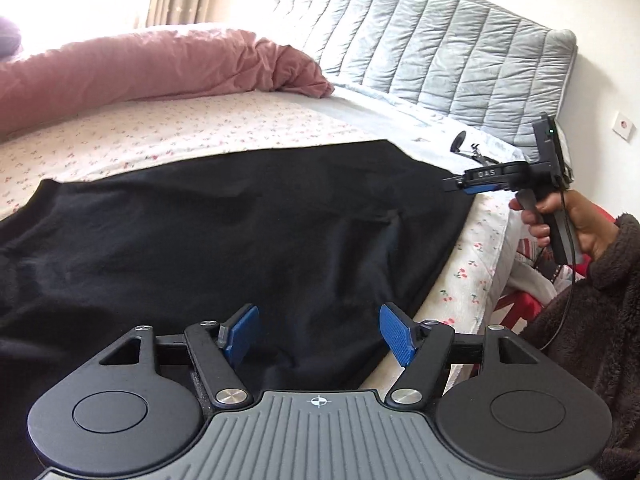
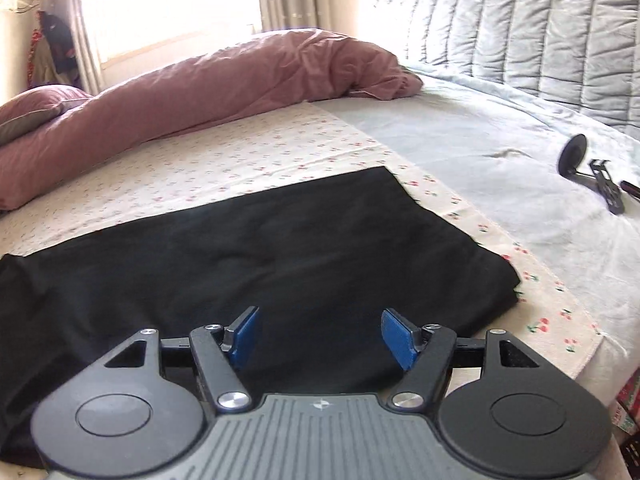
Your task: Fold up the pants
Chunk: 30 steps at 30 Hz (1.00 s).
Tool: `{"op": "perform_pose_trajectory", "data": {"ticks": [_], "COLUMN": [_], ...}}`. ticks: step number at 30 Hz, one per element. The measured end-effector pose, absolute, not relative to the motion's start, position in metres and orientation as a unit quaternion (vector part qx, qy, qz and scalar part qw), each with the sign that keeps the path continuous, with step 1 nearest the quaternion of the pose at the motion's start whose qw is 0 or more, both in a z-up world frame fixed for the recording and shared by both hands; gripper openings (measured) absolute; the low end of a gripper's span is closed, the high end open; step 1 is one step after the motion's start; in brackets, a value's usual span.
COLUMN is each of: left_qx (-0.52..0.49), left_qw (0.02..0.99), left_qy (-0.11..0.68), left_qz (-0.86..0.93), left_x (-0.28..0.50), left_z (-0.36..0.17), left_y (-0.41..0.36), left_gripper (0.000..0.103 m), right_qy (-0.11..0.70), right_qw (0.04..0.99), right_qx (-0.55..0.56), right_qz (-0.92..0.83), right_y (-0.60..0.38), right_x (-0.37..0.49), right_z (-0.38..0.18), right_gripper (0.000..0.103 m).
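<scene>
Bedroom, one bed [image 2: 280, 148] under a cherry-print sheet, window glare at the far left. One pink duvet [image 2: 200, 80], rolled along the far side. One pair of black pants [image 1: 224, 232], spread flat on the near half; left end cut off by the frame. Two grippers: left gripper [image 1: 319, 334], fingers spread above the cloth, nothing between them; right gripper [image 2: 320, 336], likewise spread and empty. One hand [image 1: 576, 220] in a dark fleece sleeve grips its handle. One small black stand [image 2: 592, 178], far right, indistinct.
</scene>
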<state>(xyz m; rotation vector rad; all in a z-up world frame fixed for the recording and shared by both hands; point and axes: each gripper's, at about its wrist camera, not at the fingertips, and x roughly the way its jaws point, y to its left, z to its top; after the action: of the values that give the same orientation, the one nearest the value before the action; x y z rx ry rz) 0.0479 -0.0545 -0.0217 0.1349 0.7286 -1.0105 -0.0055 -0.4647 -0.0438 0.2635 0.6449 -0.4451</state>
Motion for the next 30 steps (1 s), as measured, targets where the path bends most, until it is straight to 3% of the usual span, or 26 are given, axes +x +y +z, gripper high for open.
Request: {"op": "perform_pose_trajectory", "data": {"ticks": [3,7,9,14,18,22,27,30], "left_qx": [0.093,0.131,0.118,0.074,0.05,0.033,0.011,0.001], "left_qw": [0.789,0.78,0.785,0.818,0.834,0.84,0.851,0.859], "left_qy": [0.39,0.385,0.378,0.341,0.337,0.339,0.339,0.34], "left_qz": [-0.465,-0.475,-0.476,-0.457,-0.435,-0.422,-0.401,-0.384], "left_x": [0.056,0.047,0.043,0.045,0.054,0.06,0.07,0.076], "left_z": [-0.03,-0.024,-0.022,-0.011,-0.007,-0.007,-0.011,-0.014], "left_y": [-0.058,-0.056,-0.049,-0.042,-0.042,-0.04,-0.038,-0.037], "left_gripper": [0.068,0.07,0.072,0.079,0.079,0.079,0.079,0.079], "right_qy": [0.345,0.327,0.301,0.261,0.262,0.261,0.261,0.254], "right_qw": [0.886,0.868,0.862,0.857,0.855,0.847,0.85,0.856], "right_qx": [0.146,0.174,0.208,0.29,0.312,0.331,0.331,0.323], "right_qz": [-0.275,-0.331,-0.35,-0.336,-0.322,-0.324,-0.315,-0.314], "right_y": [-0.491,-0.515,-0.528,-0.545,-0.545,-0.545,-0.544,-0.545], "right_x": [-0.011,-0.03,-0.046,-0.06,-0.052,-0.042,-0.025,-0.019], "right_z": [-0.058,-0.062,-0.06,-0.064,-0.067,-0.071,-0.075,-0.077], "right_gripper": [0.066,0.062,0.067,0.067,0.058,0.058,0.045,0.019]}}
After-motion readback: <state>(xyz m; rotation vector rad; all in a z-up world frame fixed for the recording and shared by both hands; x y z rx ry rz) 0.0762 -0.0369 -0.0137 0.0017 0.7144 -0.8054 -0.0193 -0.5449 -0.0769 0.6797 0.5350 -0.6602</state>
